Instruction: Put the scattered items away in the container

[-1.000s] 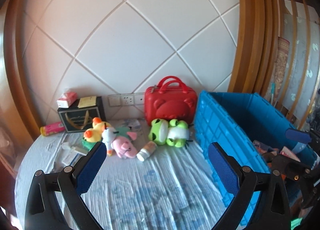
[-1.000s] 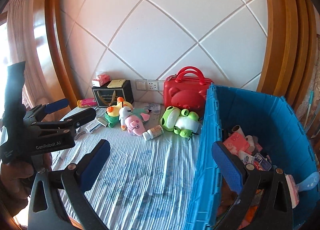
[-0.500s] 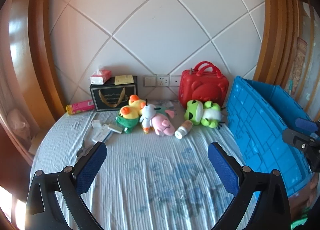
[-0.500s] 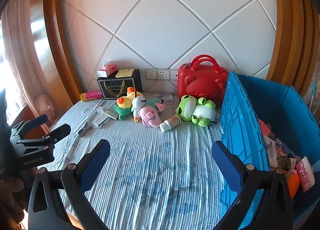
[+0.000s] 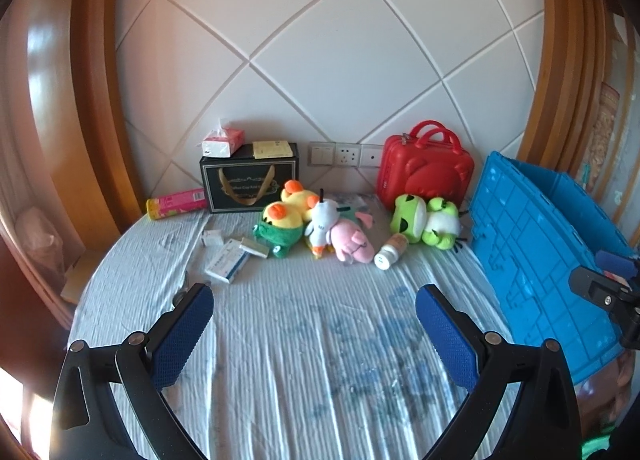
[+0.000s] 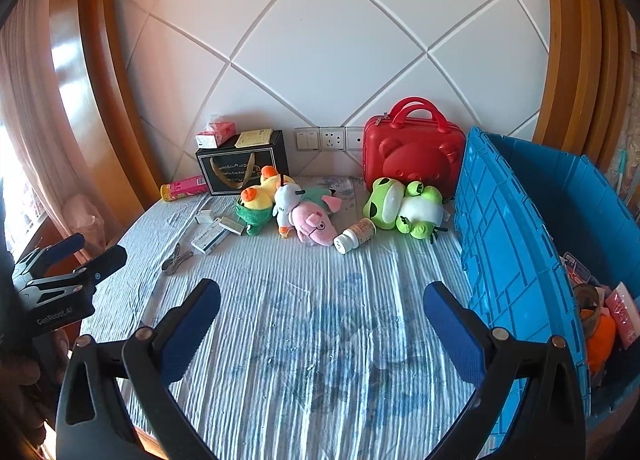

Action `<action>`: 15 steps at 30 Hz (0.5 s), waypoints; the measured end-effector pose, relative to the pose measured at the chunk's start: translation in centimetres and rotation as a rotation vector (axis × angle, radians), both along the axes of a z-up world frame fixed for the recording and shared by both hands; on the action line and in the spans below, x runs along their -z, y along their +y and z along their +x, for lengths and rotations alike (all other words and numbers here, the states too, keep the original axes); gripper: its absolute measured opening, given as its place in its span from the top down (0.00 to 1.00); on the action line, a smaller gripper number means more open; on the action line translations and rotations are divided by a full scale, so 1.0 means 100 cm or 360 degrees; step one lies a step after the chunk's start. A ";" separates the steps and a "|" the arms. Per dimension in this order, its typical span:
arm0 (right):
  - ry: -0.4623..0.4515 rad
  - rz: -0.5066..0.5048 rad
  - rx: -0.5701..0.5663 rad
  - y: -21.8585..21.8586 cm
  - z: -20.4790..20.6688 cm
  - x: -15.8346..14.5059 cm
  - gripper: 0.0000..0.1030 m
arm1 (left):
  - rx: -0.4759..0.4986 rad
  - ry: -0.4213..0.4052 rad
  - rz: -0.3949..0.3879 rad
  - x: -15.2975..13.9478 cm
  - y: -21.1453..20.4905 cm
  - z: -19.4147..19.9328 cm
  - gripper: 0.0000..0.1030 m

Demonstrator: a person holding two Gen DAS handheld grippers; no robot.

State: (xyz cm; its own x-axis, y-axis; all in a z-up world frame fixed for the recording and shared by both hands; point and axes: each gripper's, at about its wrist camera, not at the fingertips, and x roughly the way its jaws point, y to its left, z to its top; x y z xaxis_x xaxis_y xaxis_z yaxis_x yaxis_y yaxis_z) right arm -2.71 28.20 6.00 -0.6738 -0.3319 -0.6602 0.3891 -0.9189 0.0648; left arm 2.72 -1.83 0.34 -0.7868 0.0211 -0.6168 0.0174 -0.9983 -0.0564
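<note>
A blue crate (image 5: 536, 260) (image 6: 516, 244) stands at the right of the bed, with several items inside. Scattered at the far side lie a green frog plush (image 5: 426, 220) (image 6: 404, 206), a pill bottle (image 5: 390, 252) (image 6: 354, 236), a pink pig plush (image 5: 352, 240) (image 6: 312, 222), a white bird plush (image 5: 322, 222), a yellow duck plush (image 5: 284, 214) (image 6: 256, 202), small medicine boxes (image 5: 228, 264) (image 6: 210, 238) and a metal clip (image 6: 176, 258). My left gripper (image 5: 314, 330) and my right gripper (image 6: 320, 326) hang open and empty over the near bedsheet, well short of the toys.
A red bear case (image 5: 426, 174) (image 6: 412, 156), a black gift box (image 5: 250, 180) with a tissue pack (image 5: 222, 140) on it, and a pink tube (image 5: 176, 202) sit along the padded wall. Wooden trim frames both sides. A hand holds the left gripper's body (image 6: 56, 292) at the left bed edge.
Both grippers have pulled back and swung left, away from the crate. The toys now sit centred in both views. Both stay open and empty.
</note>
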 end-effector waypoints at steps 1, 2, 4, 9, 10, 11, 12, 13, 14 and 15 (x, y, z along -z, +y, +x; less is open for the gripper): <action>-0.0002 0.0002 0.0001 -0.002 0.001 0.000 0.00 | -0.0006 0.0005 -0.0003 0.001 -0.002 0.001 0.01; -0.0003 0.0002 0.0002 -0.005 0.001 0.000 0.00 | -0.0019 0.0016 -0.0011 0.001 -0.005 0.002 0.01; -0.0001 0.0007 -0.0001 -0.009 0.003 0.001 0.00 | -0.0033 0.0051 -0.0028 0.001 -0.008 0.005 0.01; -0.0005 0.0014 0.0000 -0.016 0.006 0.002 0.00 | -0.0029 0.0032 -0.0111 0.002 -0.009 0.003 0.01; -0.0005 0.0016 0.0000 -0.017 0.007 0.002 0.00 | -0.0030 0.0026 -0.0119 0.003 -0.008 0.003 0.01; -0.0003 0.0017 0.0001 -0.018 0.007 0.002 0.00 | -0.0025 0.0025 -0.0117 0.003 -0.009 0.003 0.01; -0.0004 0.0018 0.0001 -0.017 0.007 0.003 0.00 | -0.0022 0.0025 -0.0120 0.003 -0.008 0.003 0.01; -0.0006 0.0016 0.0002 -0.017 0.007 0.003 0.00 | -0.0020 0.0030 -0.0123 0.003 -0.008 0.004 0.01; -0.0007 0.0014 0.0004 -0.017 0.007 0.003 0.00 | -0.0019 0.0033 -0.0125 0.003 -0.007 0.004 0.01; -0.0011 0.0014 0.0004 -0.018 0.007 0.004 0.00 | -0.0017 0.0032 -0.0125 0.003 -0.007 0.005 0.01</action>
State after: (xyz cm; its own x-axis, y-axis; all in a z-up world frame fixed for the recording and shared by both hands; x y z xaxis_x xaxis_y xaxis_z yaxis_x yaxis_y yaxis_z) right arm -1.96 26.42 5.58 -0.6700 -0.3240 -0.6679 0.3862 -0.9205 0.0592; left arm 3.19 -2.51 0.05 -0.7990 -0.0355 -0.6003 0.0280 -0.9994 0.0219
